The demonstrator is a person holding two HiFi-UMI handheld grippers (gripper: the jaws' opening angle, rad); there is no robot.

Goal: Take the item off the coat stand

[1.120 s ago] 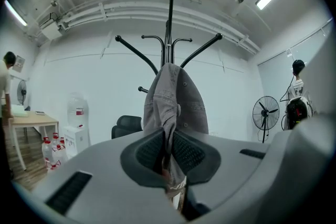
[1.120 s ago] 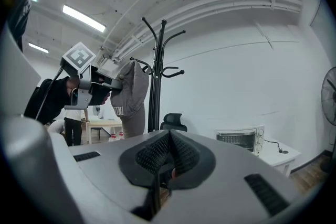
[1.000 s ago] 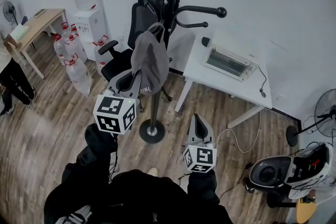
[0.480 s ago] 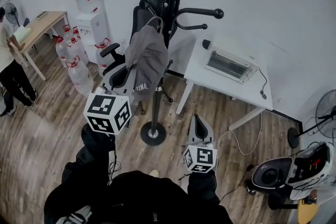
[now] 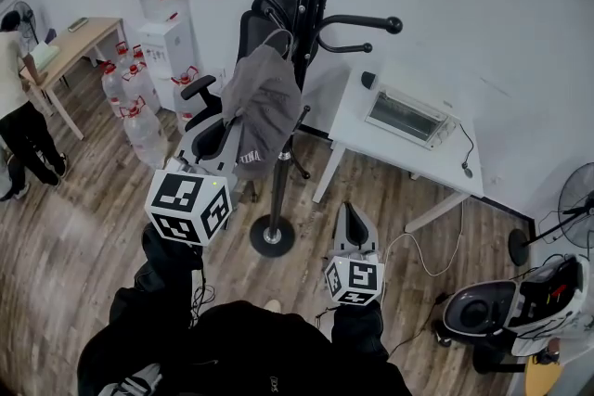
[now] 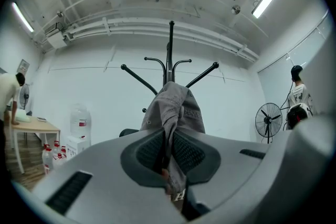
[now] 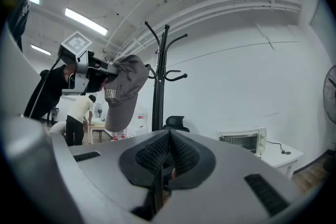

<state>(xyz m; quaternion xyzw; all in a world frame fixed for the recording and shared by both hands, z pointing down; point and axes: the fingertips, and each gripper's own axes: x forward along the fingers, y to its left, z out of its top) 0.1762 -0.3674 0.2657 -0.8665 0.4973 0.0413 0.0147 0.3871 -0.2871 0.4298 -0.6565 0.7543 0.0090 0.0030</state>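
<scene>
The left gripper view shows what the head view hides: the left gripper point(image 6: 169, 150) pinches the grey cap point(image 6: 173, 107) by its fabric, in front of the coat stand point(image 6: 171, 55). Seen from the right gripper view, the cap hangs just beside the stand's pole; whether they touch is unclear. The right gripper point(image 7: 167, 157), jaws pressed together on nothing, sits near the stand's base.

A wooden plank floor point(image 5: 74, 227) is laid across the room, and the coat stand point(image 5: 281, 176) is stood on it by a round base. Large water bottles point(image 5: 141, 130) are grouped on the floor beside a white water dispenser point(image 5: 167, 37) — all close to the wall. A white table point(image 5: 436, 164) is set right of the stand, and a toaster oven point(image 5: 406, 114) is placed on it. A light wooden table point(image 5: 82, 37) is seen at far left.
</scene>
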